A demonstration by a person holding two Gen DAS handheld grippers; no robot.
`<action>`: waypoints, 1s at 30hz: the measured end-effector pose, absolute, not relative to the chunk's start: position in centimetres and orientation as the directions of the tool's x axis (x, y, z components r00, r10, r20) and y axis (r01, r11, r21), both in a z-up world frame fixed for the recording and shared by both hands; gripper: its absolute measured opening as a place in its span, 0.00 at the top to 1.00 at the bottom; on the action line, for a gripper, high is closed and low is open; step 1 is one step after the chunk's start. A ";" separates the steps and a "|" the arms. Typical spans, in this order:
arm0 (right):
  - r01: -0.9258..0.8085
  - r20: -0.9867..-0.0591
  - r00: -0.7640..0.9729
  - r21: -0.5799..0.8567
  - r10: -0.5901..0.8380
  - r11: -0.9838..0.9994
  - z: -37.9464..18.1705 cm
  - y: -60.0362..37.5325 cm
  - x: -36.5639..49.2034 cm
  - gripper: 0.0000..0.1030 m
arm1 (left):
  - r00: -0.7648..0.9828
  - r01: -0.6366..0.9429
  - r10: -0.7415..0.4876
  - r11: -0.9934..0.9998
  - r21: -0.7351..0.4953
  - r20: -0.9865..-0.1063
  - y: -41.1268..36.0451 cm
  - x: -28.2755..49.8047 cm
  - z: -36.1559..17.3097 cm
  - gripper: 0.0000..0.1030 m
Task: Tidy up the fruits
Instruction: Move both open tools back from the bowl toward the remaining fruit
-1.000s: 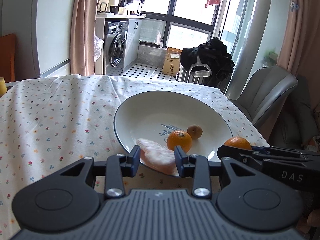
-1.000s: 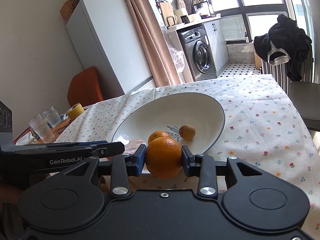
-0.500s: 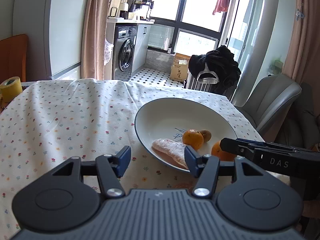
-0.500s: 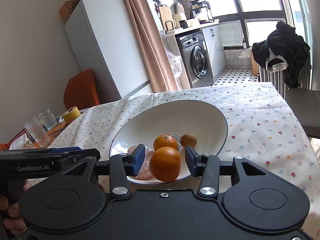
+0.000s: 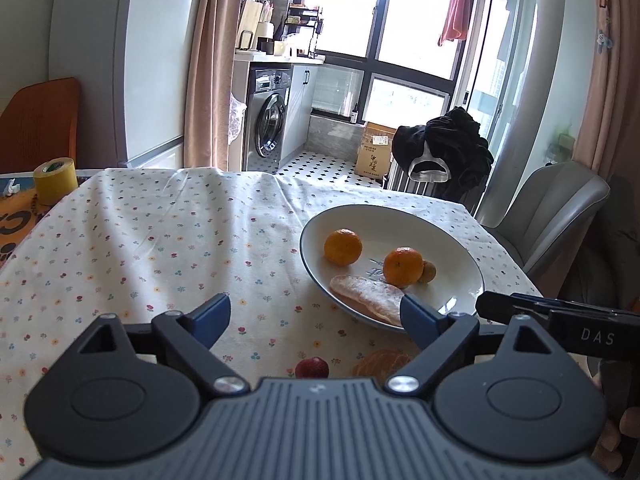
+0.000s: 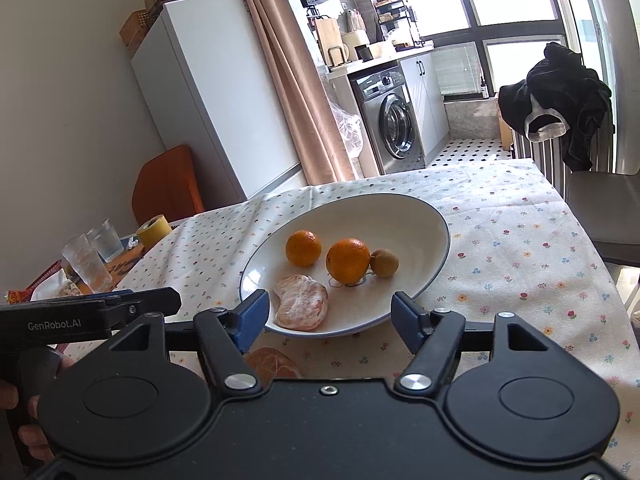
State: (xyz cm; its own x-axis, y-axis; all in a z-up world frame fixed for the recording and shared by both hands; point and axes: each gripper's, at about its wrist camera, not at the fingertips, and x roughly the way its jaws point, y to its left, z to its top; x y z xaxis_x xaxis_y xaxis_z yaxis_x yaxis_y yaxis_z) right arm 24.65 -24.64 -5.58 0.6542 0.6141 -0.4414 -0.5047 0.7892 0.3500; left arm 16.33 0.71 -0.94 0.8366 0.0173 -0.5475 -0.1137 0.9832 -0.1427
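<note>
A white plate (image 5: 460,256) (image 6: 424,220) on the floral tablecloth holds two oranges (image 5: 343,247) (image 5: 402,266), a small brown fruit (image 5: 428,271) and a peeled citrus piece (image 5: 366,293). The right wrist view shows the same oranges (image 6: 303,248) (image 6: 347,260), brown fruit (image 6: 383,263) and peeled piece (image 6: 301,307). On the cloth near me lie a strawberry (image 5: 312,367) and another peeled orange (image 5: 380,362) (image 6: 272,363). My left gripper (image 5: 316,314) and right gripper (image 6: 327,320) both stand open and empty, short of the plate's near rim.
A yellow tape roll (image 5: 54,179) and drinking glasses (image 6: 86,262) stand at the table's left edge. A grey chair (image 5: 552,216) sits beyond the right edge. A hand (image 6: 24,420) holds the other gripper's handle.
My right gripper opened and let the orange go into the plate, then drew back. My left gripper opened wider off the peeled piece and pulled back and left.
</note>
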 end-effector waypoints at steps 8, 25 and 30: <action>-0.512 -0.426 0.662 0.343 0.616 0.787 -5.1 -25.1 22.3 0.07 | 0.843 -0.111 0.004 0.980 -0.167 -0.538 1.2 14.2 -0.7 0.10; -0.522 -0.449 0.645 0.333 0.618 0.786 -5.2 -25.0 19.6 0.00 | 0.840 -0.096 -0.032 0.974 -0.206 -0.542 2.1 11.3 -1.1 0.03; -0.522 -0.459 0.633 0.342 0.624 0.781 -5.4 -25.1 19.2 0.00 | 0.830 -0.088 -0.049 0.972 -0.218 -0.555 2.4 10.8 -1.4 0.03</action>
State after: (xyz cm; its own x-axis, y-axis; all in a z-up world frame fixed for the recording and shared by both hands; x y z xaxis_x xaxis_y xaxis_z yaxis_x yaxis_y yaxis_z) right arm 19.24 -25.12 -5.43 0.6327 0.6236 -0.4591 -0.5221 0.7814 0.3419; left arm 10.81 2.39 -1.36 0.8303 -0.0489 -0.5551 -0.0883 0.9720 -0.2178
